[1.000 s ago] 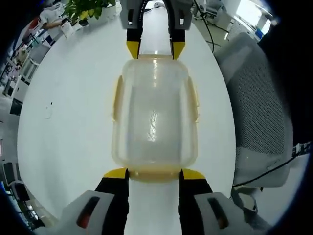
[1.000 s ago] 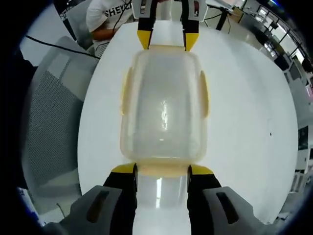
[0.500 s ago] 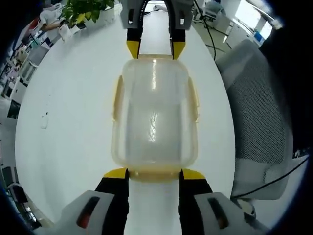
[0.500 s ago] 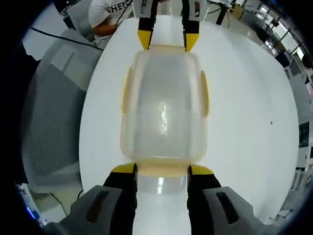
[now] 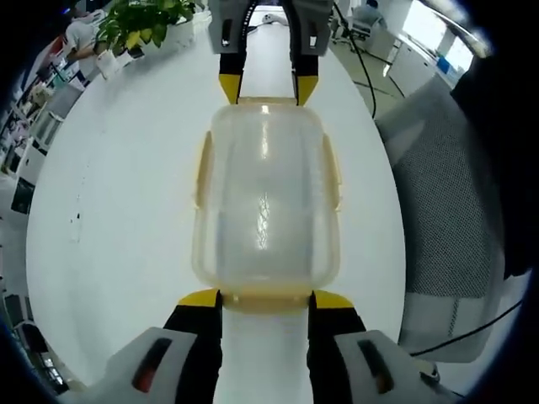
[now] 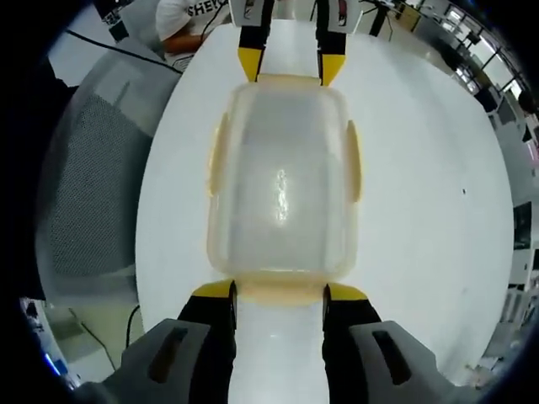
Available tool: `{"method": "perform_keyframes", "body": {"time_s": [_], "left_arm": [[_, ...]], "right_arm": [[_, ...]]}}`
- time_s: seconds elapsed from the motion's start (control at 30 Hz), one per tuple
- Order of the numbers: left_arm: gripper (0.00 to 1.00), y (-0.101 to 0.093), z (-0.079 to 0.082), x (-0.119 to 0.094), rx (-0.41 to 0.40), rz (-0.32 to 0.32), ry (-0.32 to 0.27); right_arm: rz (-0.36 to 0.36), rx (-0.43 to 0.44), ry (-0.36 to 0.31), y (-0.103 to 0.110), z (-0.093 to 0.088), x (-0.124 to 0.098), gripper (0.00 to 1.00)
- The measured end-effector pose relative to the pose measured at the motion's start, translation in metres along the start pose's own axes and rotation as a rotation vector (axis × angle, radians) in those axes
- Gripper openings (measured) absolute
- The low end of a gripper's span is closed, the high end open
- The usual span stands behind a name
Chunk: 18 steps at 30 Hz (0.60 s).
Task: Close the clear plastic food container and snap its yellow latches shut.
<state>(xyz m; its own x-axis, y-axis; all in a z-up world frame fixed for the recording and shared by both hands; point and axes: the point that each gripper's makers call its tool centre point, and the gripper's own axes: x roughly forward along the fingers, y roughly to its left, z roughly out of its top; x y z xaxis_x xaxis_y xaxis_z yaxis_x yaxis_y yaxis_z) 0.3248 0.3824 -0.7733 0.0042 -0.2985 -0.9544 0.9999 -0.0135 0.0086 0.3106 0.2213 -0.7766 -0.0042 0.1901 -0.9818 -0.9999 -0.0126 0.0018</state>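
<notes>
Clear plastic, lid down, sitting square on the white table (image 5: 118, 210): the food container (image 5: 266, 202) lies lengthwise between the two grippers, one at each short end. In the left gripper view the left gripper (image 5: 264, 300) has its yellow-tipped jaws apart, one either side of the near end latch (image 5: 266, 296), tips just touching the container's corners. At the far end the right gripper (image 5: 261, 87) stands the same way. The right gripper view mirrors it: own jaws spread at the near end latch (image 6: 281, 292), left gripper (image 6: 287, 67) at the far end.

Side latches (image 5: 202, 168) look folded flat against the walls. Whether the two end latches have clicked home I can't tell; the yellow strip at each end is pale and half hidden by the tips.

Now the risks. Nothing is clamped, so the box is only pinned end to end. Push harder from one side and it slides across that smooth table toward the other gripper. Press a latch off-centre and the container could twist out from between the tips. Lift a tip too soon and a half-seated latch may spring back open. An office chair (image 5: 438, 210) waits beside the table edge.
</notes>
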Motion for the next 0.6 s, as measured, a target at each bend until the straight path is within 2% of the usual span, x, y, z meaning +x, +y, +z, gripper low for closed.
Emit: {"method": "perform_keyframes", "body": {"time_s": [0.6], "left_arm": [[0.34,-0.003,0.029,0.013,-0.012,-0.020,-0.030]], "right_arm": [[0.013,0.000,0.015,0.003,-0.031,-0.005,0.36]]}}
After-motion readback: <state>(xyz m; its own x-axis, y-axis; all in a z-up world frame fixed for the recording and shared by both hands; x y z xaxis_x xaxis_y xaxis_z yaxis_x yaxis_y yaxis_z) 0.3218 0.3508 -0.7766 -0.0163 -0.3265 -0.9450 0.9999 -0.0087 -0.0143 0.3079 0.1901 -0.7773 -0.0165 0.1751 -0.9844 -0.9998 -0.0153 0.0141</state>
